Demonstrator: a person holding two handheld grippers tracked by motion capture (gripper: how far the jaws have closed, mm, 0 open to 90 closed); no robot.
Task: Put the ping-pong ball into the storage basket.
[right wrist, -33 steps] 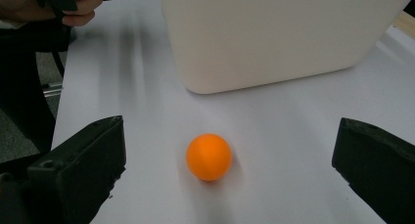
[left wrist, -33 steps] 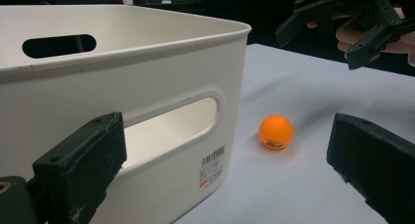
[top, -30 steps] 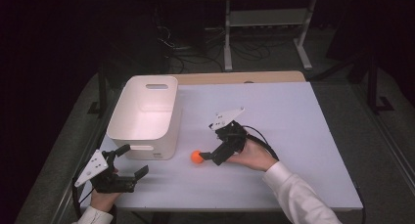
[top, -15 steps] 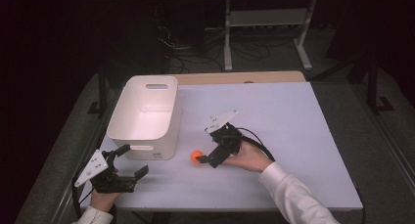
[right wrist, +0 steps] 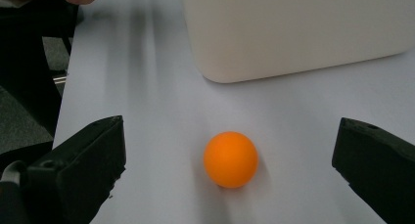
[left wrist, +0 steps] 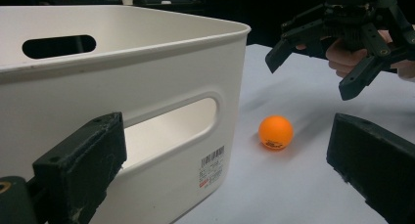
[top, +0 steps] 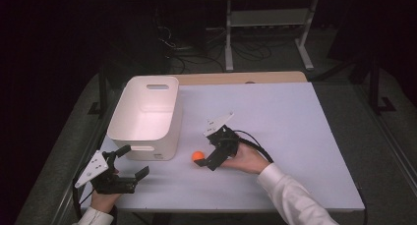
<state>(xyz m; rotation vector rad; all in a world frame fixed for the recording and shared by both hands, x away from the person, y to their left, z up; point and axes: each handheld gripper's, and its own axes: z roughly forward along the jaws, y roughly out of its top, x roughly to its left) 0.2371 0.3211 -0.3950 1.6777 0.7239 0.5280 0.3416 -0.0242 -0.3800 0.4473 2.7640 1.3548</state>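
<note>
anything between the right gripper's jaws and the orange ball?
Nothing. In the right gripper view the orange ball sits on bare white table between the open jaws of the right gripper, touching neither.

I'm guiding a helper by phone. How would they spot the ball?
Find the white bin at the table's left. Just off its near right corner, before the open right gripper, lies the ball: small, round and bright orange.

One orange ball [top: 197,156] and one white bin [top: 146,118] are counted on the counter [top: 295,136]. Two grippers are counted: the left gripper [top: 129,162] and the right gripper [top: 210,155].
</note>
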